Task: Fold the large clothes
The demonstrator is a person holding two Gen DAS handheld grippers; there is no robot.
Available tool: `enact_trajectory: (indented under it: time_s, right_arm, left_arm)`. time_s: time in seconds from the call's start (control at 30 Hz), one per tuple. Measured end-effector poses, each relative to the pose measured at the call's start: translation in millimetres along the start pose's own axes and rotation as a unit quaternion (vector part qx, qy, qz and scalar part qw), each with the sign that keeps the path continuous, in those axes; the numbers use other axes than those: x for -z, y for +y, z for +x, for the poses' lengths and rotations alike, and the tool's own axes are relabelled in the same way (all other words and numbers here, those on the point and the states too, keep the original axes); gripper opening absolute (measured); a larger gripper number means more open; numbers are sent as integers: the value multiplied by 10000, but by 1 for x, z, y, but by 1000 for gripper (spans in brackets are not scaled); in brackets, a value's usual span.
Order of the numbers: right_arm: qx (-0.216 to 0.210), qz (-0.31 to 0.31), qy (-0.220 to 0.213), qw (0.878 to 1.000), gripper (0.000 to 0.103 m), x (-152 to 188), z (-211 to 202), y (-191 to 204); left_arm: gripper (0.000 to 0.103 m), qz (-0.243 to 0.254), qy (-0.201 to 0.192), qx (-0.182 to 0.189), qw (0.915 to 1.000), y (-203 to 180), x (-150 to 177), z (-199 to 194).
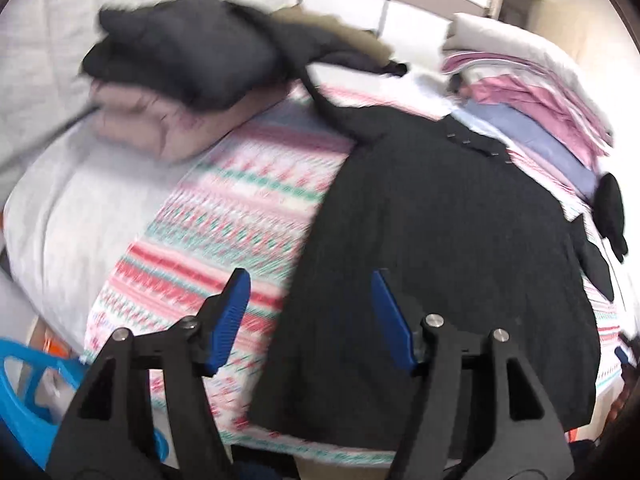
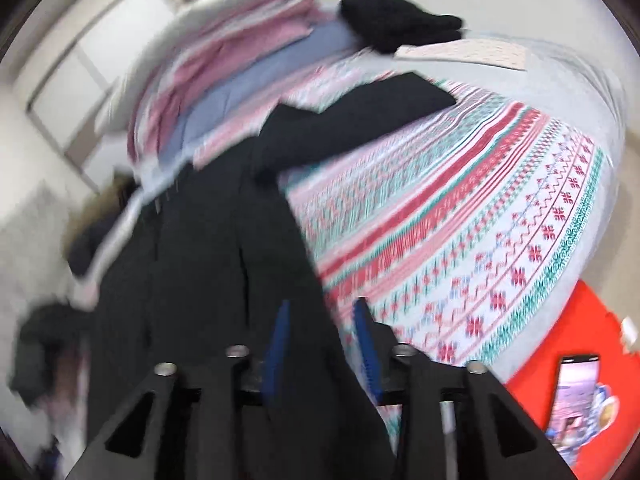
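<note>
A large black coat (image 1: pixel 440 240) lies spread on a bed with a red, green and white patterned blanket (image 1: pixel 224 216). My left gripper (image 1: pixel 310 300) is open above the coat's near left edge, with its blue fingers (image 1: pixel 234 316) apart and nothing between them. In the right wrist view the coat (image 2: pixel 192 260) runs from the bottom toward the upper right, one sleeve (image 2: pixel 360 116) stretched out. My right gripper (image 2: pixel 322 328) hangs over the coat's right edge, its jaws partly apart with coat fabric between them; whether it grips is unclear.
A folded black garment (image 1: pixel 180 48) sits on a folded mauve one (image 1: pixel 160 124) at the far left. Stacked pink and blue bedding (image 1: pixel 540 112) lies at the far right. A blue basket (image 1: pixel 28 408) stands at the lower left. A phone (image 2: pixel 572 392) rests on a red surface (image 2: pixel 580 320).
</note>
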State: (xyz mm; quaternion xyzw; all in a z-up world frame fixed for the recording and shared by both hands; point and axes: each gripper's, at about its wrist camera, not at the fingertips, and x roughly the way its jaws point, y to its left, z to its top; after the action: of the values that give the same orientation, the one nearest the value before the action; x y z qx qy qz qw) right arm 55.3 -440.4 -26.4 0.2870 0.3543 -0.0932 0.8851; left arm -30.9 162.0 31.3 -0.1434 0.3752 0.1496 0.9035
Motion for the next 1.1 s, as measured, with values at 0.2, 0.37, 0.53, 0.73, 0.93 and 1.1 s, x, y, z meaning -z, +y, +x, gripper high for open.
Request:
enact_trajectory:
  time_s: [0.2, 0.37, 0.53, 0.73, 0.93, 1.1]
  right_arm:
    - [-707, 1289, 297, 9887, 69, -45, 37, -15]
    - [-683, 2084, 97, 9756, 69, -96, 76, -34]
    - [-579, 2791, 157, 9584, 69, -125, 136, -70]
    - [-421, 2794, -386, 9585, 69, -169, 161, -101]
    - [-254, 2860, -485, 9567, 69, -204, 204, -120]
    - [-165, 2817, -730, 9566, 31, -224, 217, -119]
  left_arm:
    - [65, 360, 330, 597, 9970, -81, -32, 17]
    - [81, 500, 268, 1118, 9921, -148, -74, 40]
    - [81, 1231, 735, 932, 9853, -196, -44, 123]
    - [81, 897, 1498, 872, 9808, -200, -36, 183]
    - [81, 695, 1656, 1020, 9784, -204, -39, 189]
    - [81, 532, 1729, 1085, 9775, -194, -42, 198]
